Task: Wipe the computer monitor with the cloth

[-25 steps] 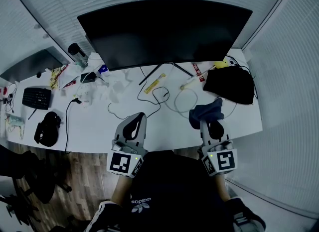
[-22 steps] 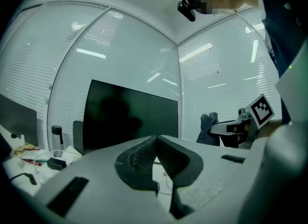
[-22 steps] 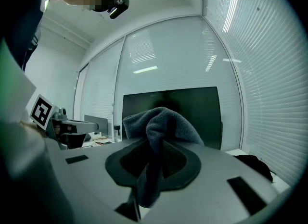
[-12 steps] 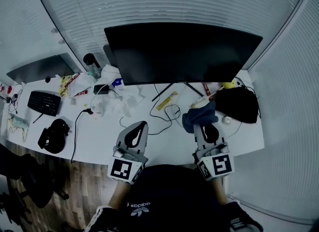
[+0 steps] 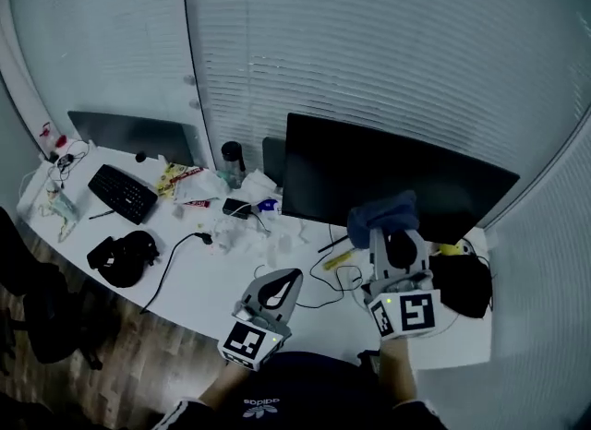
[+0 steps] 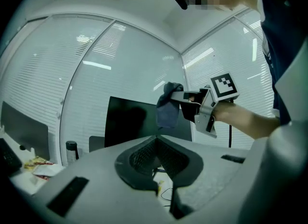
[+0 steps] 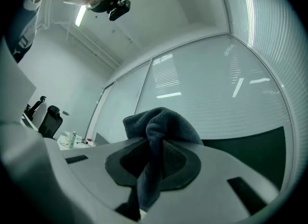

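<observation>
Holding the cloth (image 7: 162, 122) firmly, the right gripper (image 5: 390, 236) has its jaws closed on it; the cloth is dark blue-grey, fleecy and bunched, with its long side standing up past the jaw tips; it is held up in front of the monitor (image 5: 351, 170), and I cannot tell whether it touches the screen; the monitor is black and wide, its long side runs along the desk (image 5: 199, 276), and its screen faces the person; the left gripper (image 5: 288, 280) is low over the desk with its jaws together and nothing between them.
</observation>
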A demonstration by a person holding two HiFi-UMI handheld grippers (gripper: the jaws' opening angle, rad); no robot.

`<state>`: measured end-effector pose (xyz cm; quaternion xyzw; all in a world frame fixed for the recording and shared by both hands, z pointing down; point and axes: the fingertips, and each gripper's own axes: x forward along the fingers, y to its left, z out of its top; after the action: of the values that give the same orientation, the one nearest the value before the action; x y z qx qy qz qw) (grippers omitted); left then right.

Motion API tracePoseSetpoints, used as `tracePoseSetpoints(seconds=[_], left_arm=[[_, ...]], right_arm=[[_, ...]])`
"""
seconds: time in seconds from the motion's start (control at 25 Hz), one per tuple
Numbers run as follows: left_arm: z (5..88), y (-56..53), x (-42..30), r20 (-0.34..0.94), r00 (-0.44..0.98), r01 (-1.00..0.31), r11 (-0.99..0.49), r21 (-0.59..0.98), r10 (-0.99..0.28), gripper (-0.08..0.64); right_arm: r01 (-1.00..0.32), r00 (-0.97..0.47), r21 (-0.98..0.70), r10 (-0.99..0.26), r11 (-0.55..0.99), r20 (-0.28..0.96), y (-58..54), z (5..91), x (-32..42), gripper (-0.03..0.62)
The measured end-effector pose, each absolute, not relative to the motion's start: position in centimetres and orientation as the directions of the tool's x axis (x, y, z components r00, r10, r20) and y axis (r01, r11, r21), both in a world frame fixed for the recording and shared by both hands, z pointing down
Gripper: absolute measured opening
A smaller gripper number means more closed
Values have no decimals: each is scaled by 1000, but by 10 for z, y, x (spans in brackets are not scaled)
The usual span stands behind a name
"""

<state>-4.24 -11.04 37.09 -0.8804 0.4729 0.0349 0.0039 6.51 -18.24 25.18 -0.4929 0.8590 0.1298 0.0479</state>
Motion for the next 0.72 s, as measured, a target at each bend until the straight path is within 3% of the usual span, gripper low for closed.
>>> tracePoseSetpoints(seconds=[0.28,0.72], left_arm=[[367,-113,-58,-60,508,-858,-511,56,-859,5],[369,-112,-68,-60,501,-859,-505,83,-863,5]], right_arm=[[-855,-515,225,-816,467,-263,-220,213,29,46],[-790,-592,345,-777,507,-215,-286,202,-58,47]])
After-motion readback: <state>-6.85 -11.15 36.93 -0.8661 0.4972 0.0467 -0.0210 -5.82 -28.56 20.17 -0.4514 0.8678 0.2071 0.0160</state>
